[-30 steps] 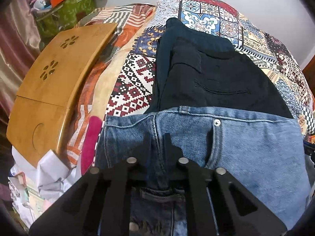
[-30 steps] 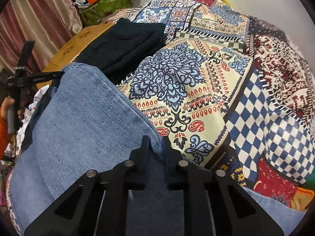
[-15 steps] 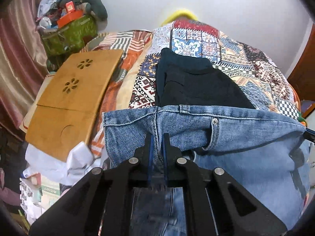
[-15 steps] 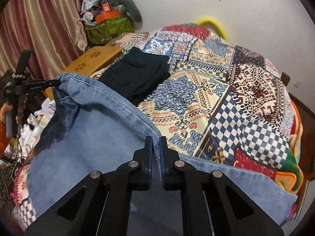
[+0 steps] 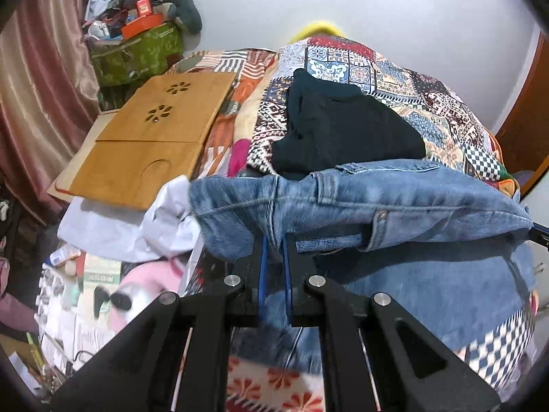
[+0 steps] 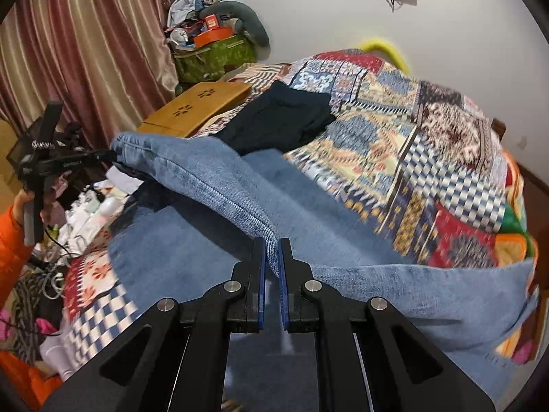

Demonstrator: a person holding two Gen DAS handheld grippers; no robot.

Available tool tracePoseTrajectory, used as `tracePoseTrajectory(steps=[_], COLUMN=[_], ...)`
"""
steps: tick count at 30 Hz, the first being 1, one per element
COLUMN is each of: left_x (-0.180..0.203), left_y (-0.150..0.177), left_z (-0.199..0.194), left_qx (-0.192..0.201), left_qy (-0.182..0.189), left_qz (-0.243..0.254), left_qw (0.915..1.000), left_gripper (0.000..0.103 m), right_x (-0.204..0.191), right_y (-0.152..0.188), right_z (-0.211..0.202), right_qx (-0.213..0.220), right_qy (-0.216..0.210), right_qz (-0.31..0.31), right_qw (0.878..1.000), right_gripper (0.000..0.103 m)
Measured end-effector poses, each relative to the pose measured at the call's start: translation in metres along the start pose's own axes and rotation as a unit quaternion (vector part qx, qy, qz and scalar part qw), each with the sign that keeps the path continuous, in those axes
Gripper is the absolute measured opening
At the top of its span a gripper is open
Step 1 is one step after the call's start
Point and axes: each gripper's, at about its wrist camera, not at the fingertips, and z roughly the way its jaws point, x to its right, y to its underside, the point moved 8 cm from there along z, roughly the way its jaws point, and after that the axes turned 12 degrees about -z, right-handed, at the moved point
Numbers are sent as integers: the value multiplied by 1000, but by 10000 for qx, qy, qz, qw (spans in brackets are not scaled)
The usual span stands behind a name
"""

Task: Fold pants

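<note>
A: Nearest you, your left gripper (image 5: 273, 240) is clenched on the waistband of the jeans (image 5: 394, 202), and your right gripper (image 6: 273, 243) is pinched on a thick side seam of them further along. The jeans hang lifted between the two, the rest trailing on the quilt (image 6: 446, 158).

B: So how do I finish this fold cleanly?

A: My judgement: keep both grips level and the stretch between them taut, carry the lifted edge over until it meets the lower layer, then lower both ends together. Denim is stiff and heavy, so it should drape in one broad sheet rather than bunch, but the slack middle may sag first.

B: And beyond the jeans?

A: Dark folded trousers (image 5: 346, 130) lie flat on the patchwork quilt just past them. To their left sits a smooth wooden lap desk (image 5: 154, 137) with flower-shaped cutouts. Farthest back, a green bag (image 5: 137, 55) stands by the satin curtain (image 6: 96, 51).
</note>
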Motion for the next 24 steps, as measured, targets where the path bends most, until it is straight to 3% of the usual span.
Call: tracePoseTrajectory(steps=[9, 12, 13, 14, 16, 24], left_x=[1, 15, 22, 30, 43, 99], left_y=[-1, -5, -7, -10, -14, -36], left_z=[-39, -39, -38, -37, -35, -6], left_qx=[321, 323, 337, 369, 434, 428], left_qy=[31, 145, 184, 234, 307, 325], left_qz=[29, 51, 69, 95, 147, 431], left_qw=[9995, 9994, 9992, 9990, 9985, 9976], left_gripper=[10, 21, 30, 40, 50, 67], right_x=[-23, -13, -11, -3, 19, 128], right_y=[26, 26, 27, 27, 30, 65], right_z=[-12, -26, -30, -36, -46, -75], right_qx=[-206, -73, -48, -8, 55, 4], right_qy=[-35, 150, 210, 296, 545, 1531], right_qz=[68, 205, 255, 350, 571, 1741], right_qw=[9998, 9997, 9994, 9989, 9969, 9727], right_gripper=[11, 11, 13, 14, 19, 37])
